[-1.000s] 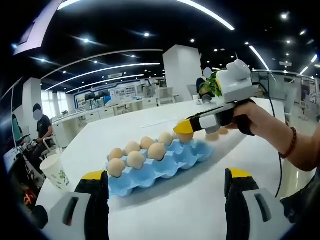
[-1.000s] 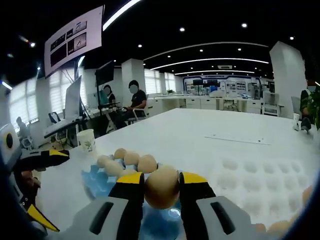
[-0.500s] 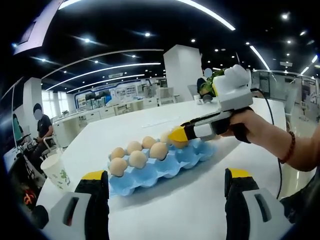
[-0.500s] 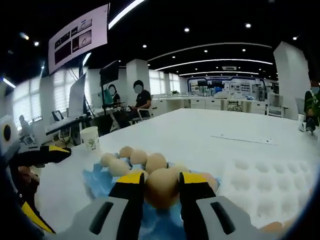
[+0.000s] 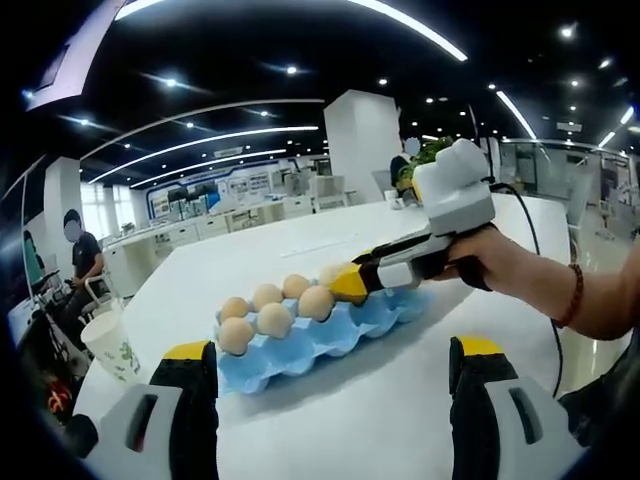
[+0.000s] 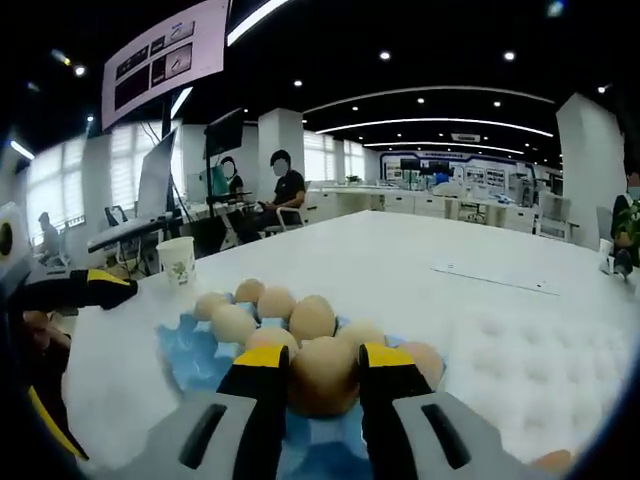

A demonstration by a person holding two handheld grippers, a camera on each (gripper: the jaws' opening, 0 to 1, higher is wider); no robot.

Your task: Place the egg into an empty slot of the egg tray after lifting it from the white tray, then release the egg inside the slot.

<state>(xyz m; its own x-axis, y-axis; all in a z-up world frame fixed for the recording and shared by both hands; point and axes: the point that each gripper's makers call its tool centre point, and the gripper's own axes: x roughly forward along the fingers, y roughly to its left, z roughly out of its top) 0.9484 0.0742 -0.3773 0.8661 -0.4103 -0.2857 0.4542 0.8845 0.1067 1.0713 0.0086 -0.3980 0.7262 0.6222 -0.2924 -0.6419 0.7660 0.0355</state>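
Note:
My right gripper [image 6: 322,358] is shut on a brown egg [image 6: 322,378], held low over the near end of the blue egg tray [image 6: 188,348]. Several brown eggs [image 6: 312,318] fill the tray's farther slots. From the left gripper view, the right gripper [image 5: 350,284], held by a hand, reaches in from the right over the blue egg tray [image 5: 330,335], next to its eggs [image 5: 274,318]. My left gripper [image 5: 332,350] stands open and holds nothing, short of the tray. The white tray [image 6: 530,365] lies to the right, with one egg [image 6: 555,462] at its near edge.
All of it rests on a long white table [image 5: 400,400]. A paper cup [image 5: 108,342] stands left of the blue tray, near the table's edge. The left gripper [image 6: 80,290] shows at the left of the right gripper view. People sit at desks far behind.
My right gripper has carried the egg left from the white tray and down over the blue tray's eggs. The left gripper has stayed still and open.

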